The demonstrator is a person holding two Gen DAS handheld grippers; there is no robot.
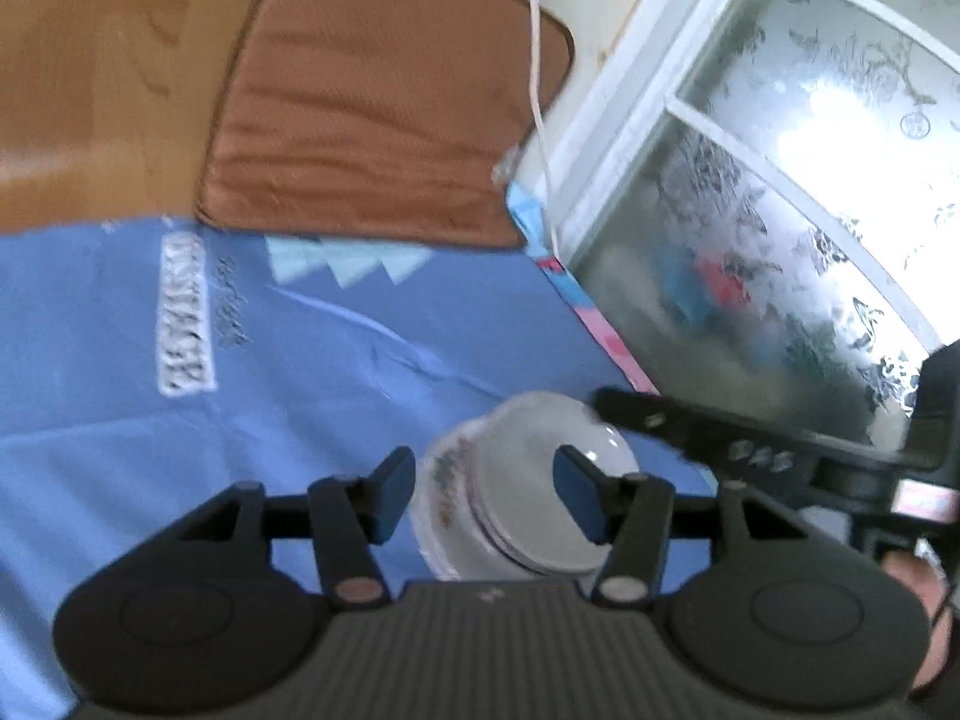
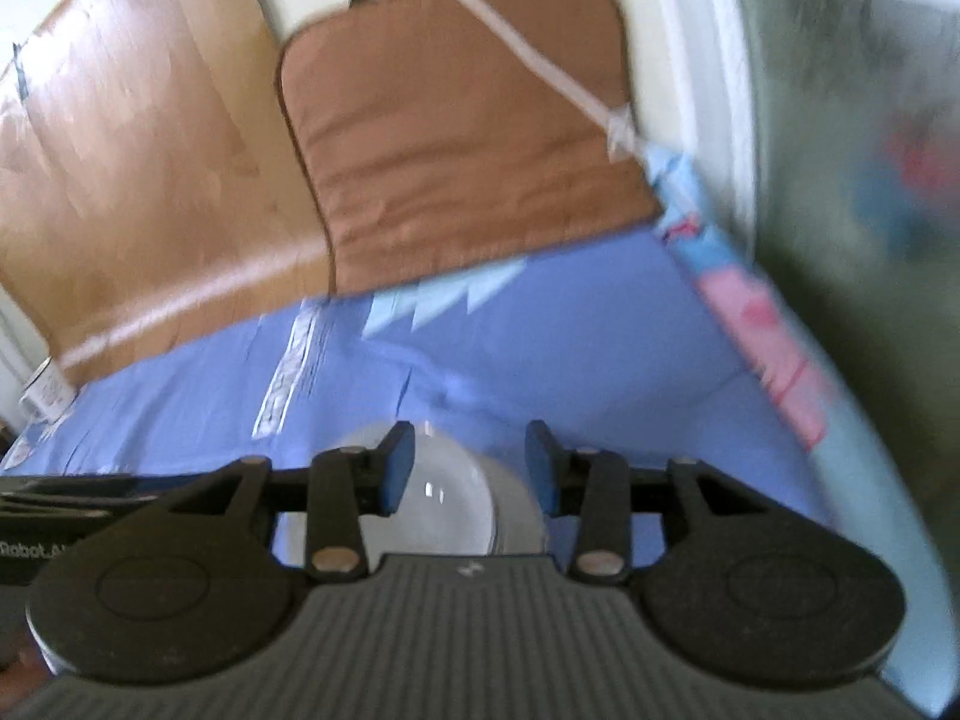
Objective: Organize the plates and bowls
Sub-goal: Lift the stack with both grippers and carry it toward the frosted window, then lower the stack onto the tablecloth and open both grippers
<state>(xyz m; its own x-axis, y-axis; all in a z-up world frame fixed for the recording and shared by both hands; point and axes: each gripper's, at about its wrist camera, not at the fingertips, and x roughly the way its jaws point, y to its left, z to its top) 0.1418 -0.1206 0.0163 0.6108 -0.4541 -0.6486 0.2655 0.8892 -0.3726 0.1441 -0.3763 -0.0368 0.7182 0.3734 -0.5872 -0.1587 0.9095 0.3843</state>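
Note:
A stack of white bowls with a floral band (image 1: 480, 510) sits on the blue cloth (image 1: 300, 360). My left gripper (image 1: 486, 495) is open, its blue pads on either side of the stack's near rim, one pad over the inside. The right gripper's black body (image 1: 750, 450) reaches in from the right beside the bowls. In the right wrist view the white bowls (image 2: 456, 498) lie between the open fingers of my right gripper (image 2: 471, 468), close to its body. Both views are blurred.
A brown cushion (image 1: 384, 96) lies beyond the blue cloth on a wooden surface (image 1: 90, 90). A frosted patterned window (image 1: 810, 180) with a white frame runs along the right. A white cord (image 1: 537, 60) hangs down by the frame. A small white cup (image 2: 45, 390) stands far left.

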